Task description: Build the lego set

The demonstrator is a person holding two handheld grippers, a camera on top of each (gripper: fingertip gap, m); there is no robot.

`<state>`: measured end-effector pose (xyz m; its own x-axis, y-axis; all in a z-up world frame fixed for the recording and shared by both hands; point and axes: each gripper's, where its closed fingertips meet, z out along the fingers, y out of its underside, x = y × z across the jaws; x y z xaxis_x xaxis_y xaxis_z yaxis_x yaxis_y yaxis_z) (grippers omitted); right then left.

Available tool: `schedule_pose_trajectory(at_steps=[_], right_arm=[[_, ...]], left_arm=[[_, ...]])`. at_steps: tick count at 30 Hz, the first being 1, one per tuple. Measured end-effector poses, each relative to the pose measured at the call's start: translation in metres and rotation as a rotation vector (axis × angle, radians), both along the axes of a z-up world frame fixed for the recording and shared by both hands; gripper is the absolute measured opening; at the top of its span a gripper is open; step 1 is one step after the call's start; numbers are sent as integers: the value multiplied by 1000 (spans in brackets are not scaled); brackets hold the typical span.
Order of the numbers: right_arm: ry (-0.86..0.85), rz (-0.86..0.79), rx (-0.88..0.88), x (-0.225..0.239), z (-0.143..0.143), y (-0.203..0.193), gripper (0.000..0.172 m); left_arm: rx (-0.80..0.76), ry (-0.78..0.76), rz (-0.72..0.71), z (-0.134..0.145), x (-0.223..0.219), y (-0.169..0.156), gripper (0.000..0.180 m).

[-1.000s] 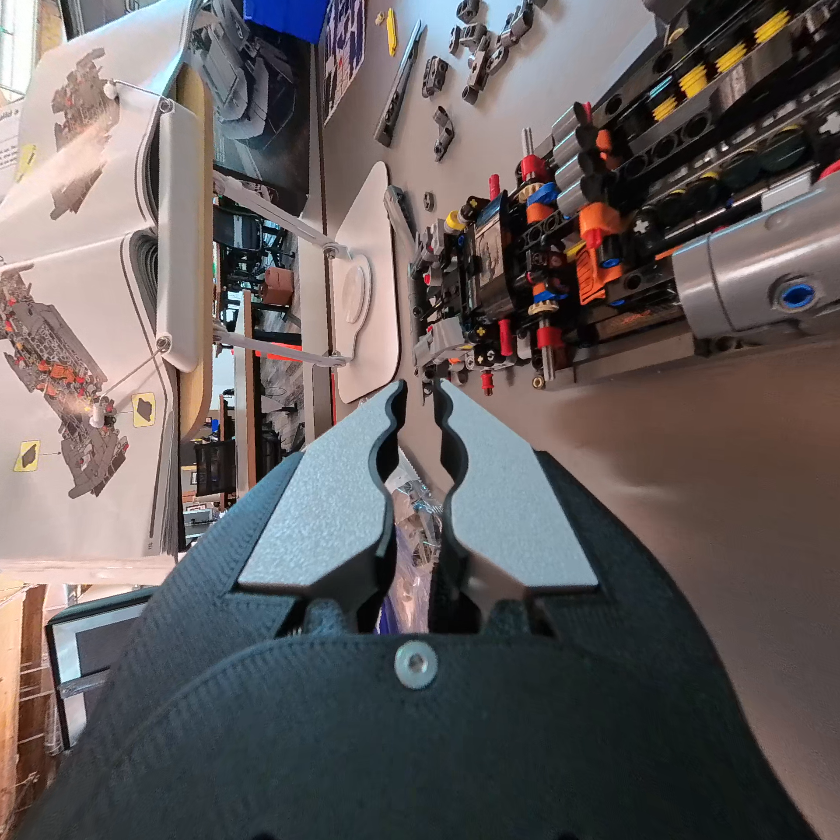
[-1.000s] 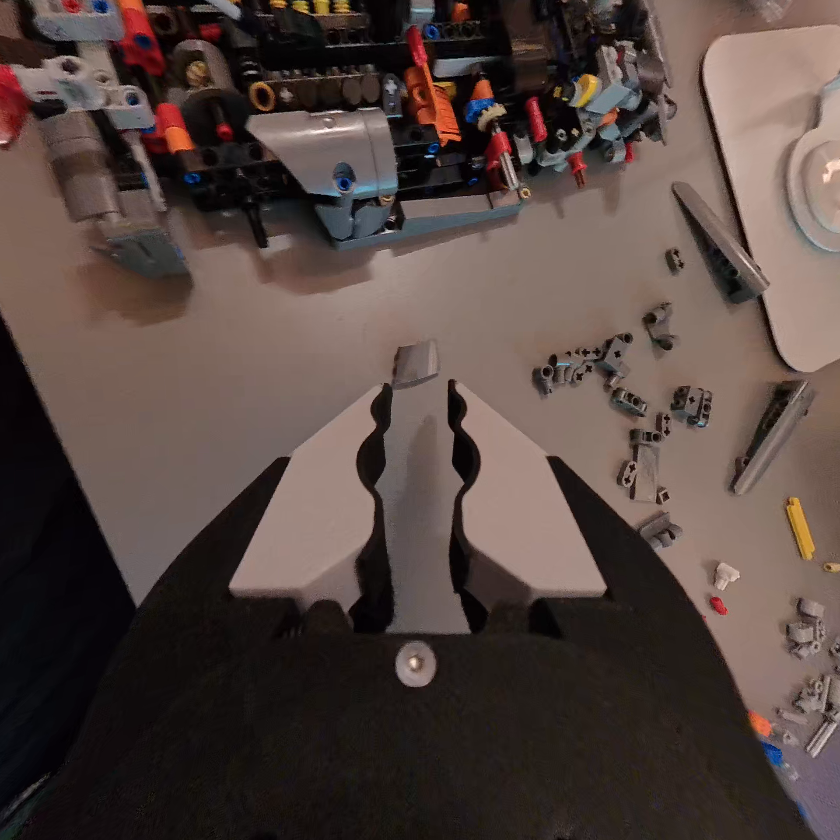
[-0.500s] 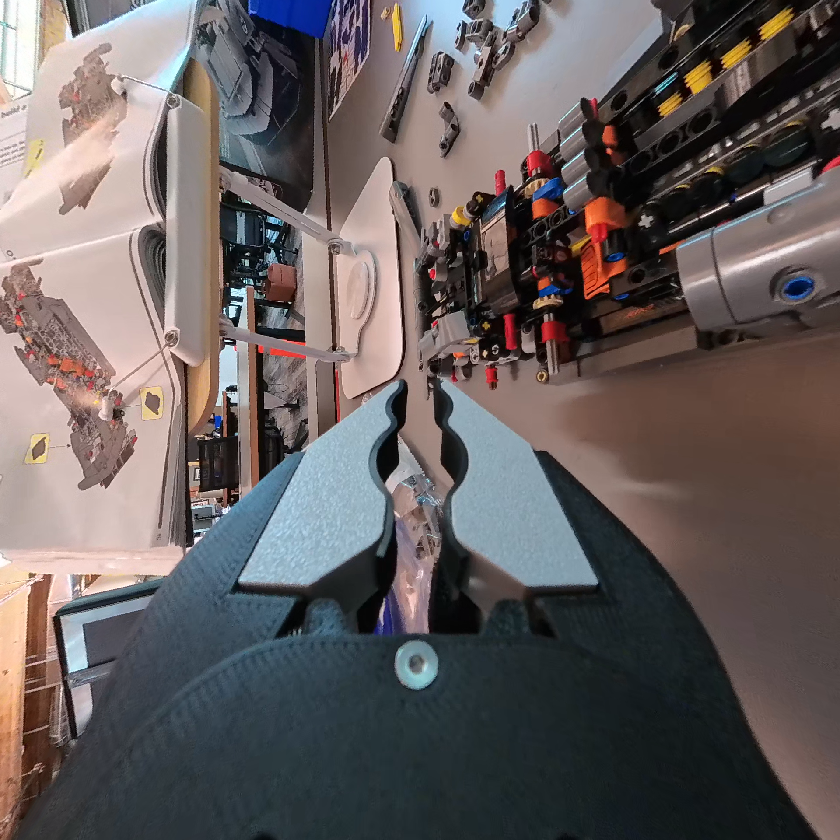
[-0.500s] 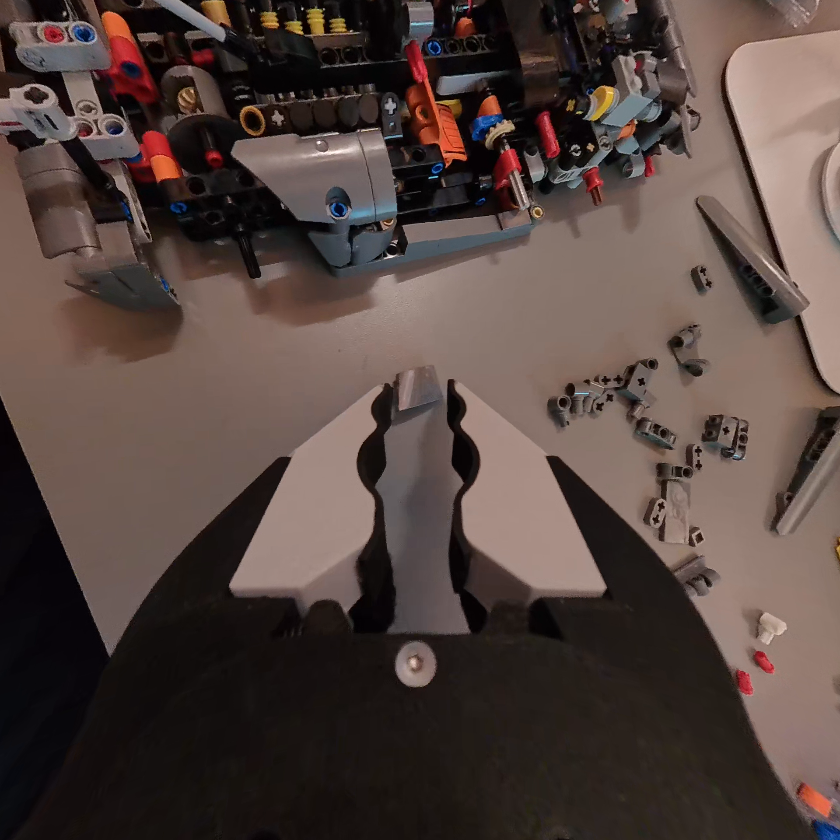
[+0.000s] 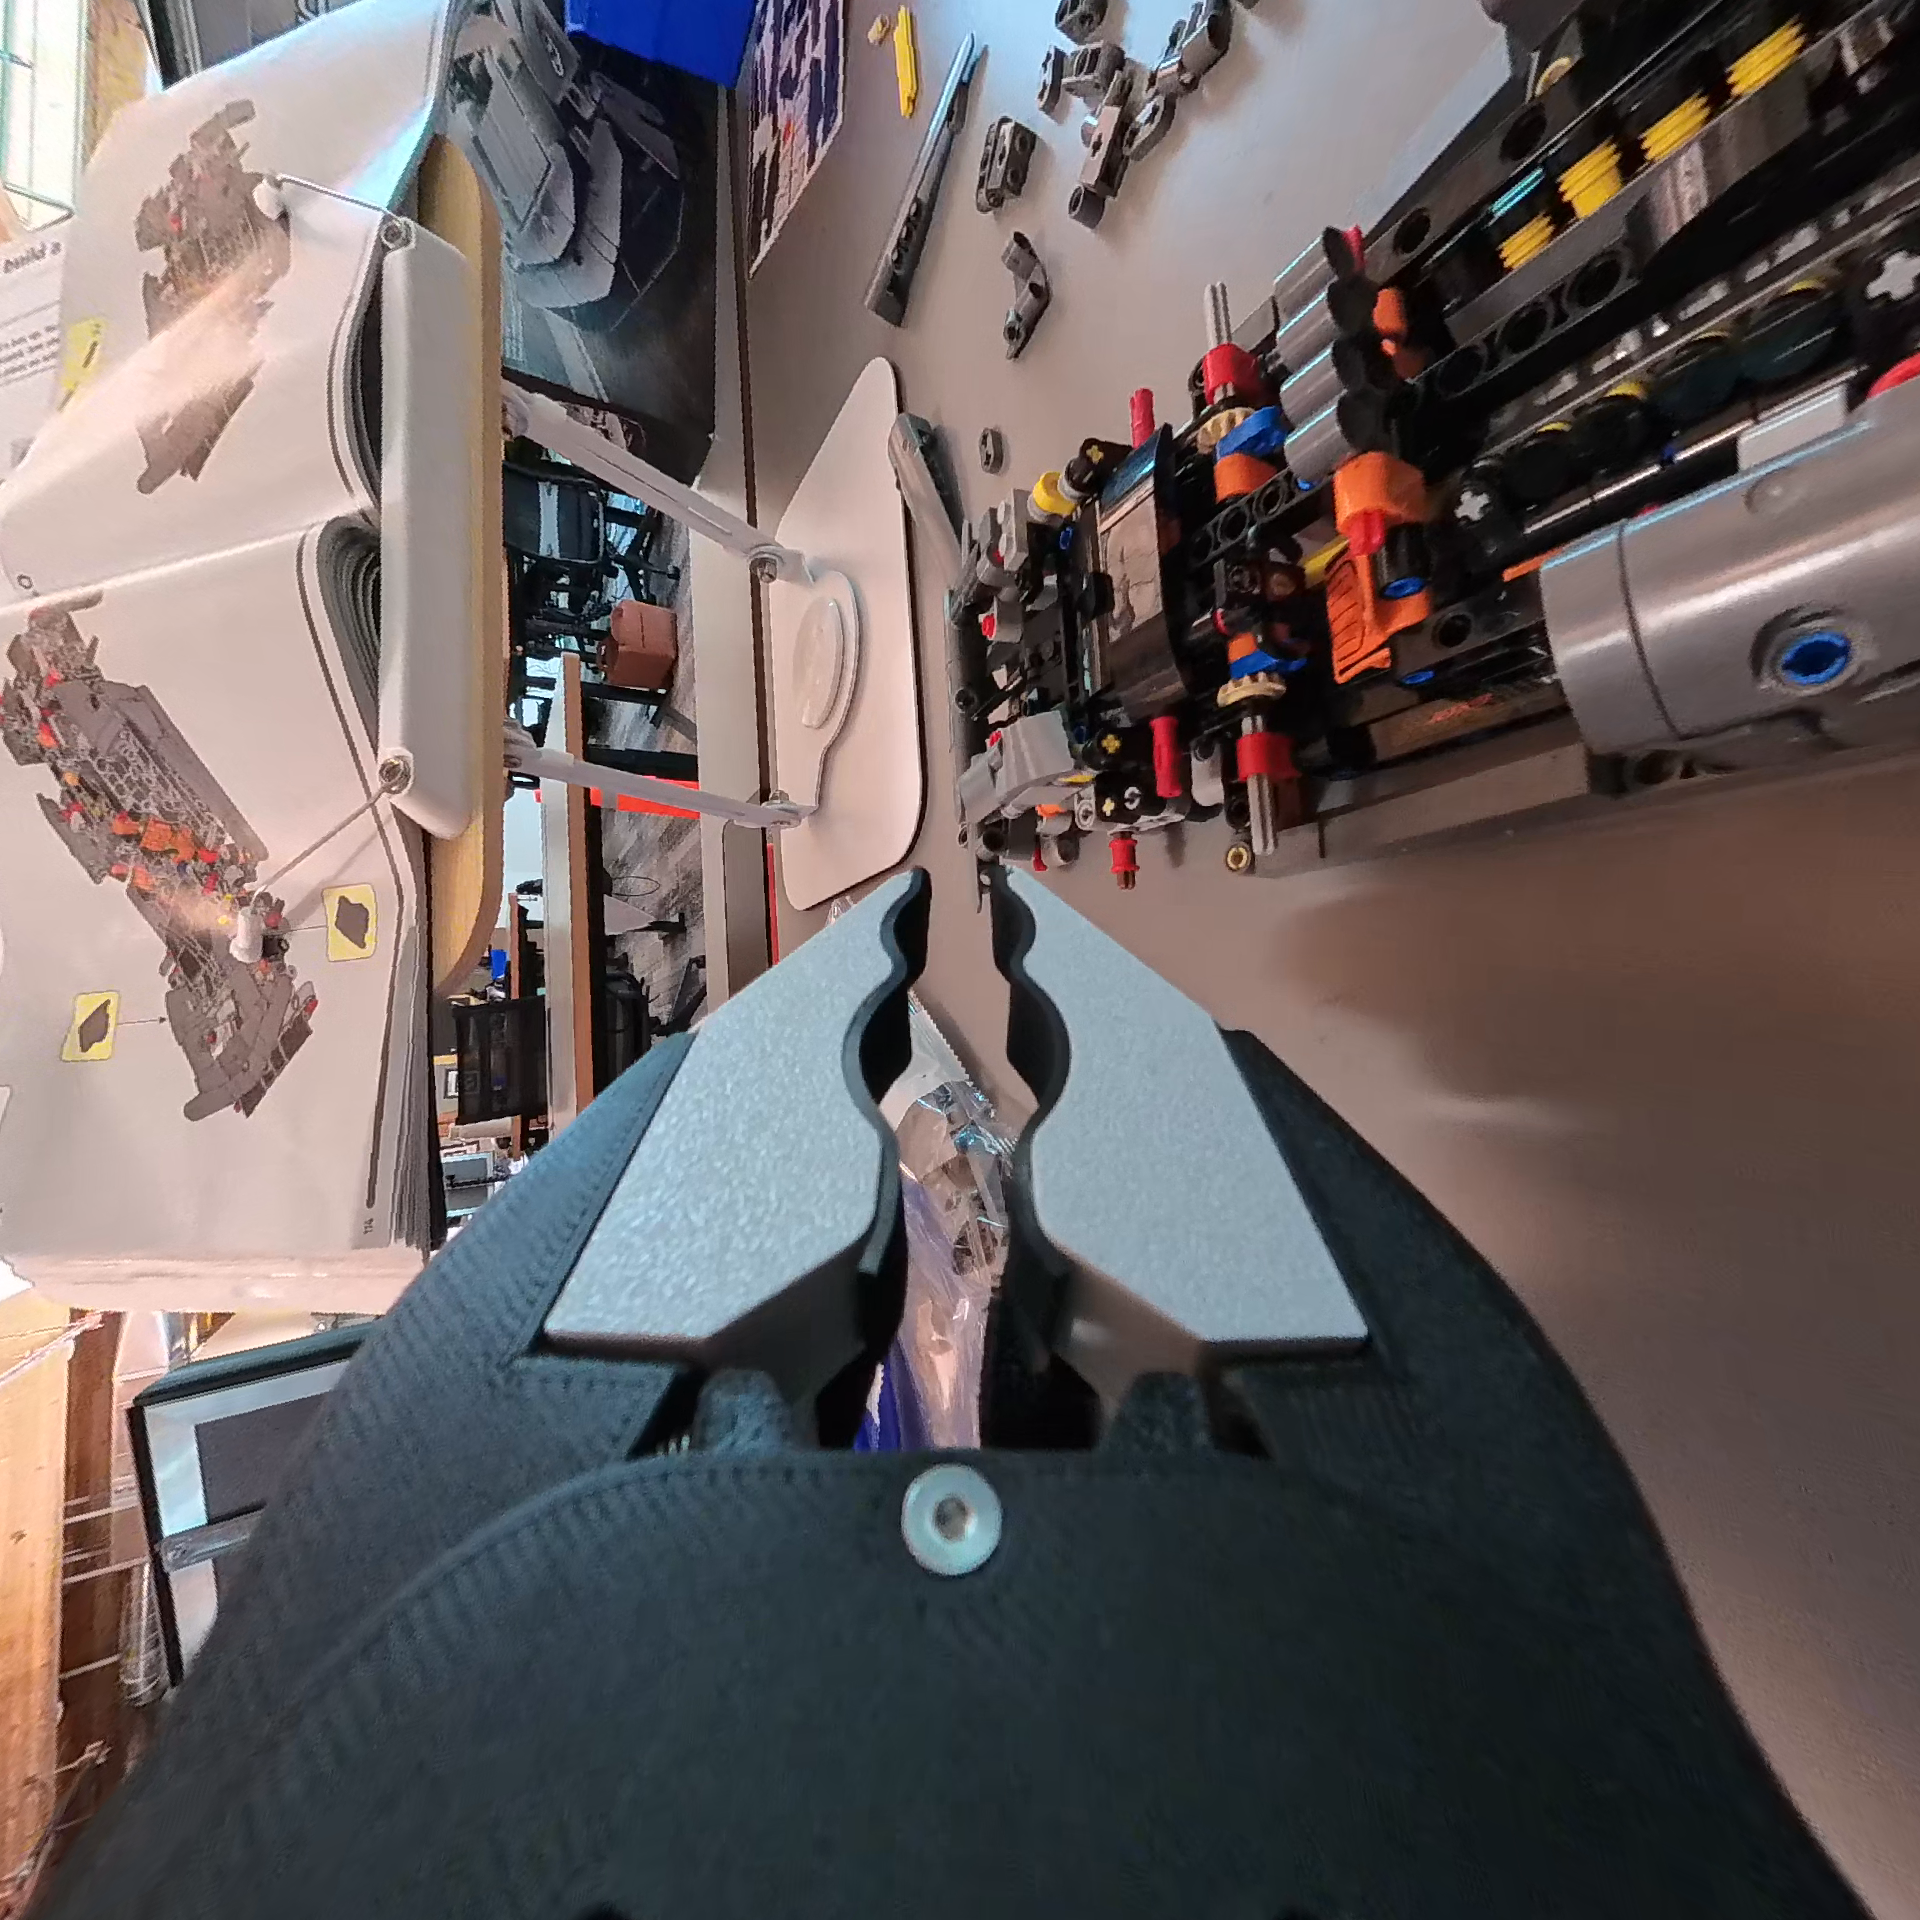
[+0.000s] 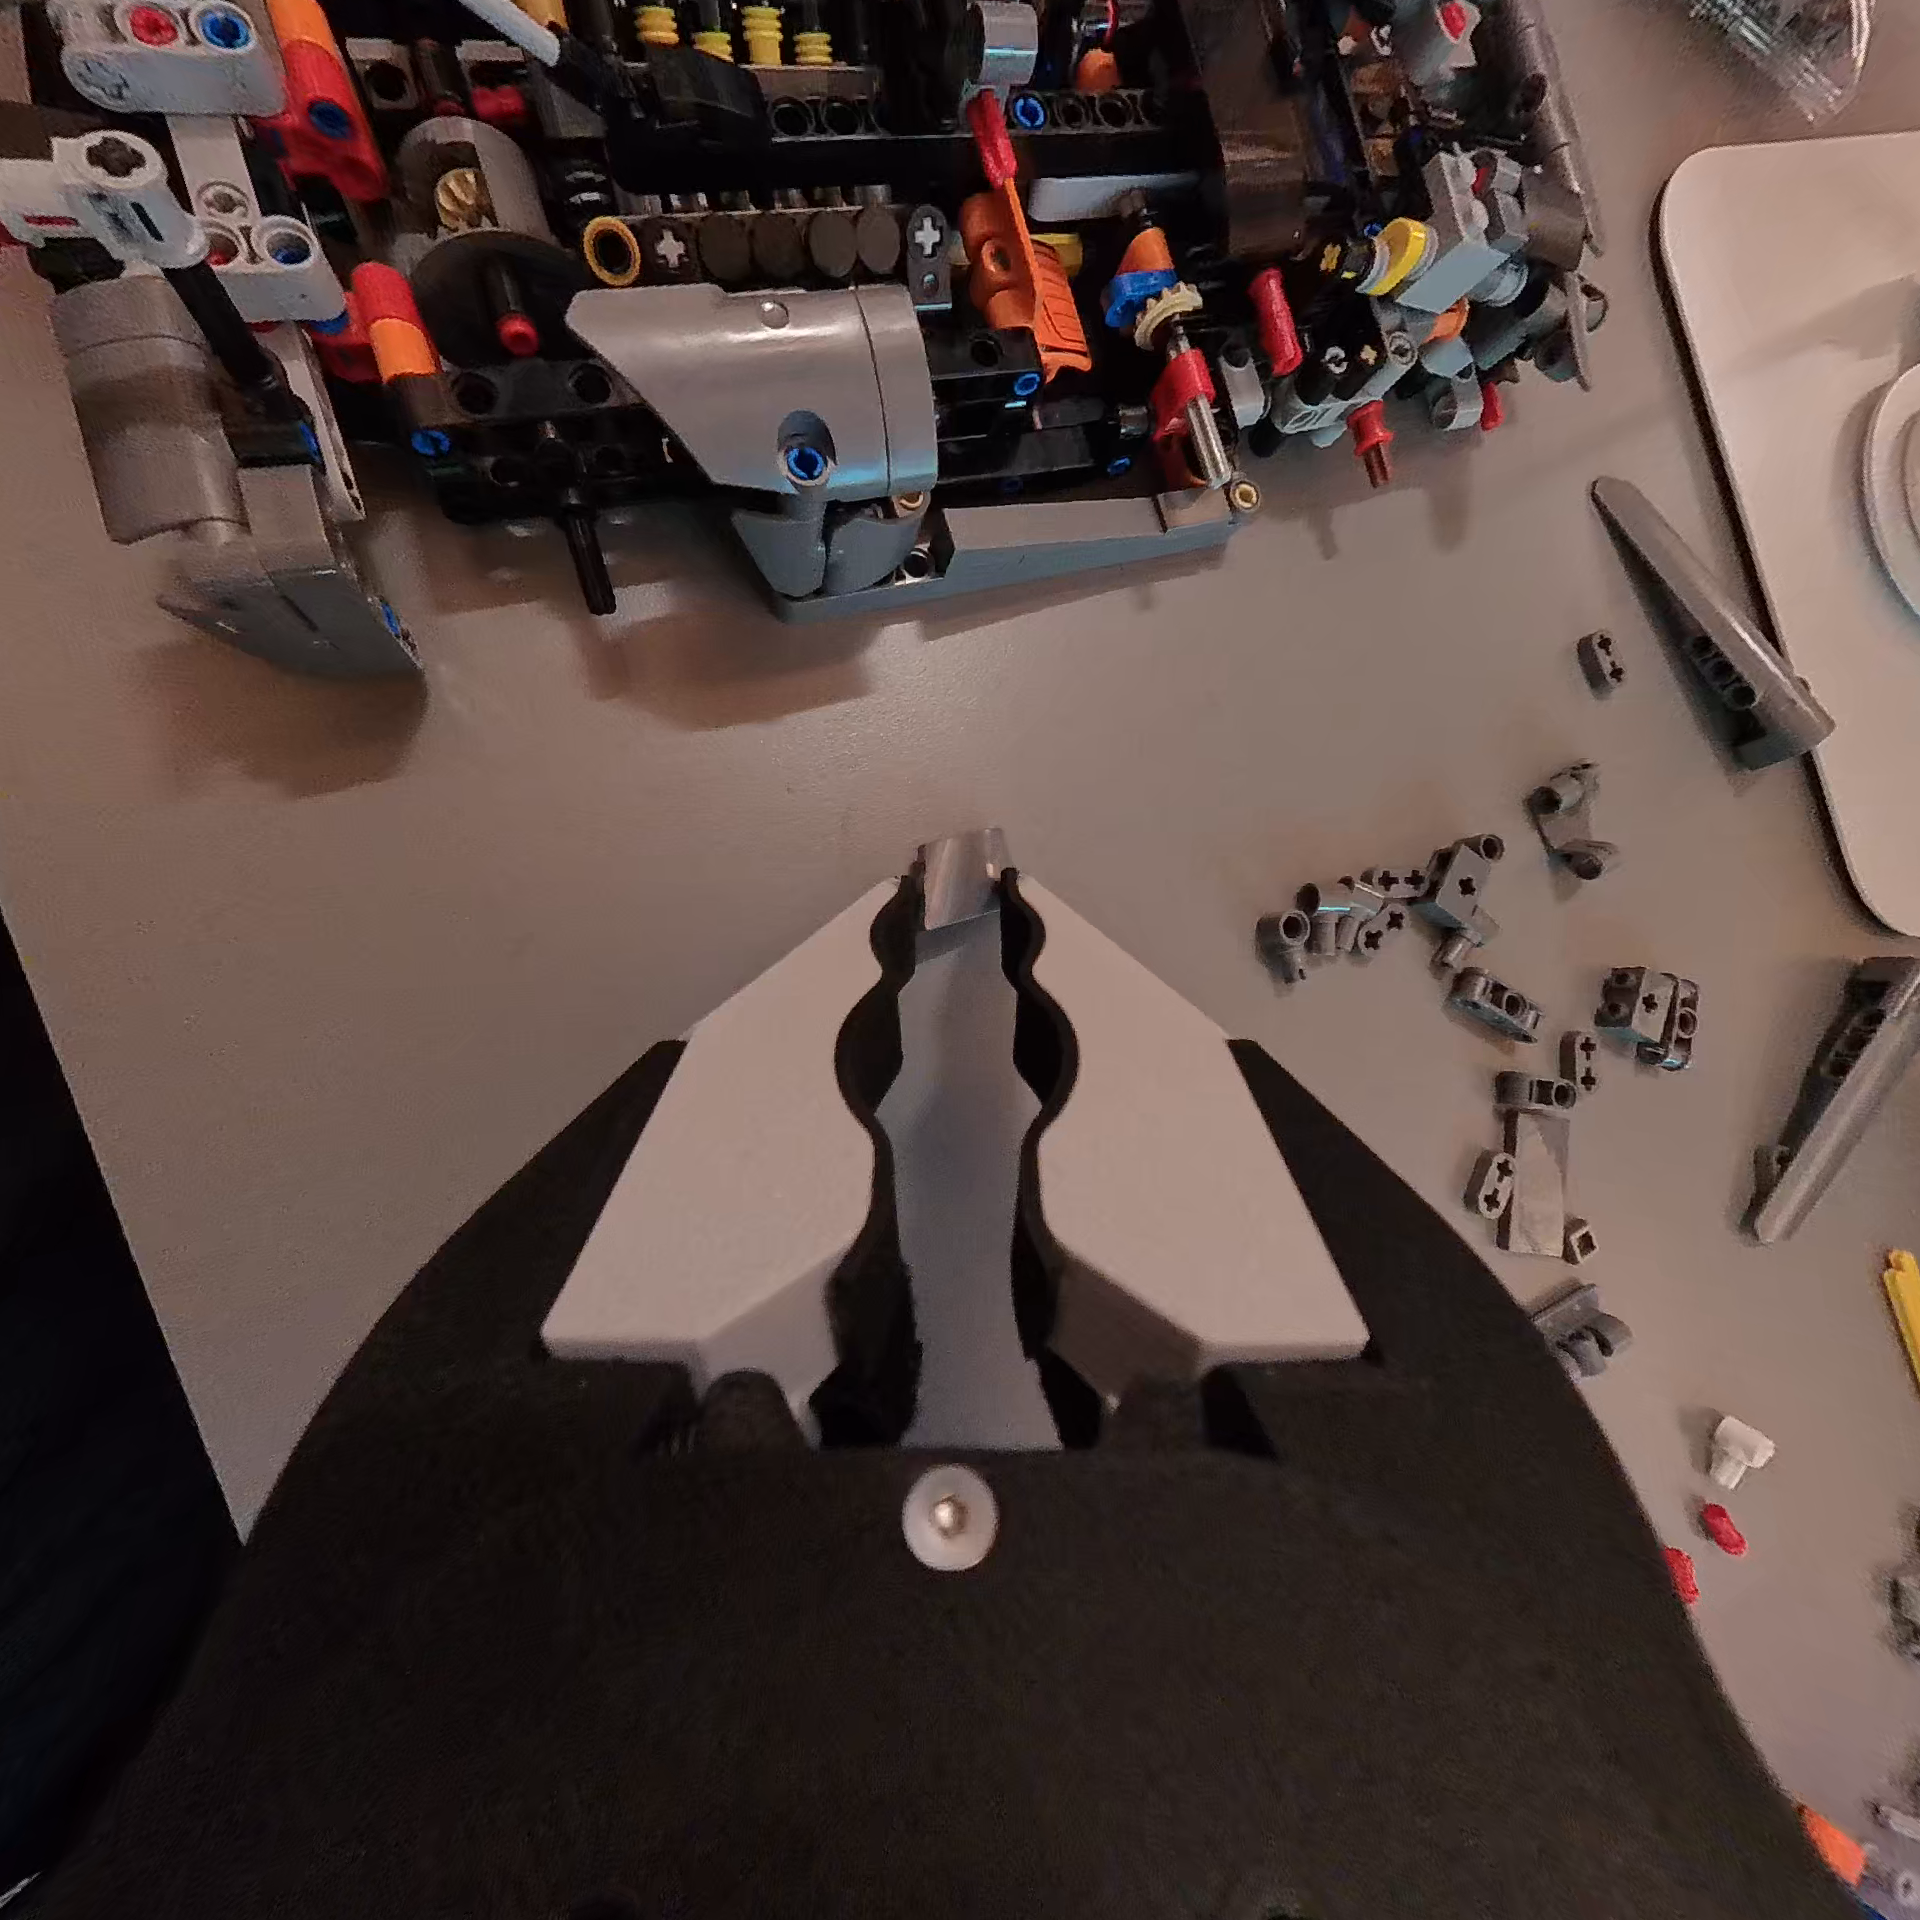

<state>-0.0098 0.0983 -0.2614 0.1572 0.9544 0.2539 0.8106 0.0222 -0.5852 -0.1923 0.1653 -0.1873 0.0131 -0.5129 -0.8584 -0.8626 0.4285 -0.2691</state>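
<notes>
In the left wrist view, the left tool [image 5: 956, 902] hangs narrowly open with nothing between its tips, just off the end of the large black, grey and orange brick-built model [image 5: 1351, 582] on the grey tabletop [image 5: 1558, 1143].

In the right wrist view, the right tool [image 6: 958, 883] is closed on a small smooth grey curved brick [image 6: 956, 883], both pads pressing its sides. The hold is only at the tips, so the sloped, glossy piece could squirt out or twist.
</notes>
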Motion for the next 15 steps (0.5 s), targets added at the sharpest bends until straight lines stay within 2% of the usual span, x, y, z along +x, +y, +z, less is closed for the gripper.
schedule_pose_trajectory(at_steps=[15], right_arm=[[83,-11,59,1,8,13,3]], left_arm=[[2,5,-5,0,1,-1,10]])
